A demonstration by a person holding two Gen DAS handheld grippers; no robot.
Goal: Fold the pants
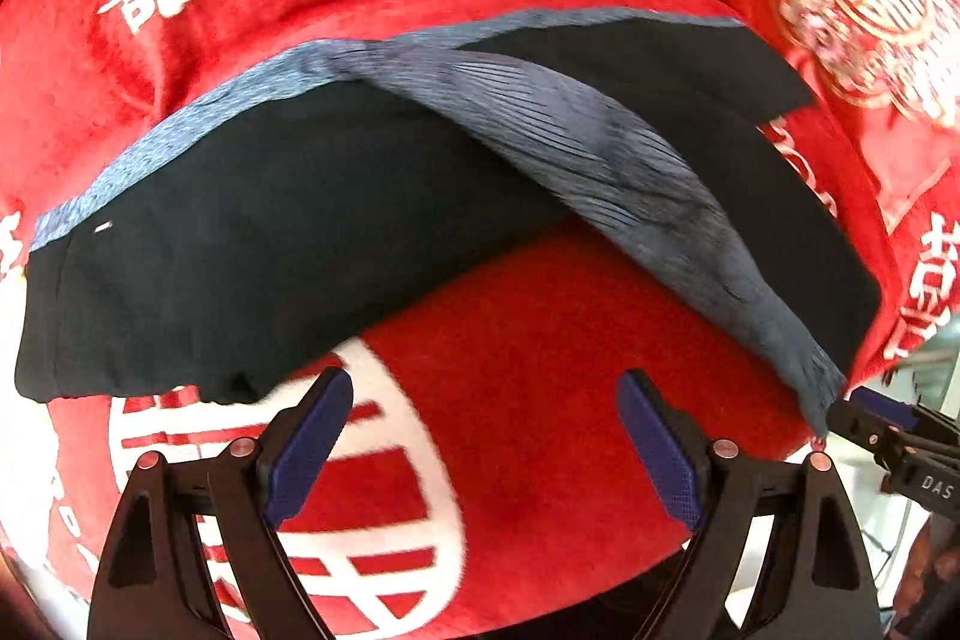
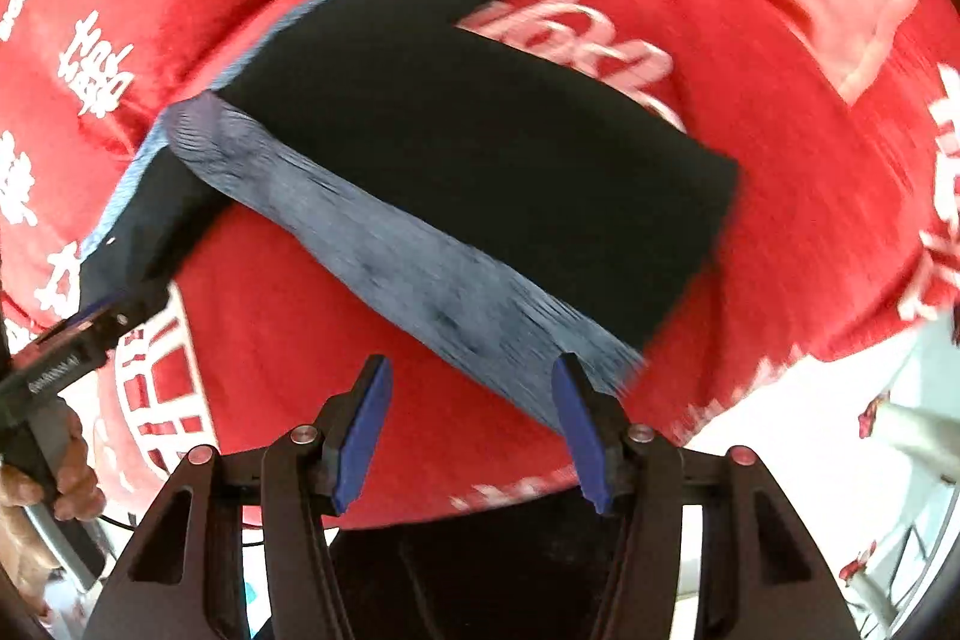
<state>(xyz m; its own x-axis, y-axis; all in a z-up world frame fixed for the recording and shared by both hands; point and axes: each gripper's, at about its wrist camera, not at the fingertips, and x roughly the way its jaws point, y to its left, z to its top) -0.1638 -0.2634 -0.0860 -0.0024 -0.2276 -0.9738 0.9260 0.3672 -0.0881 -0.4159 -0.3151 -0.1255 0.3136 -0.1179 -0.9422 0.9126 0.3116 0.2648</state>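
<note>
Dark navy pants (image 1: 240,232) with a blue-grey side stripe lie on a red blanket (image 1: 528,352). A twisted blue-grey ribbed part (image 1: 600,148) of the pants runs toward the near right. My left gripper (image 1: 486,436) is open and empty, just short of the pants' near edge. My right gripper (image 2: 471,418) is open, with the ribbed fabric end (image 2: 456,292) just ahead of its jaws. In the left wrist view the right gripper (image 1: 882,430) sits at the fabric's tip. The pants (image 2: 480,112) also show in the right wrist view.
The red blanket (image 2: 810,160) with white characters covers the whole surface and bunches up at the back. The left gripper and the hand holding it (image 2: 66,352) show at the left of the right wrist view. A pale floor (image 2: 840,460) lies beyond the blanket's edge.
</note>
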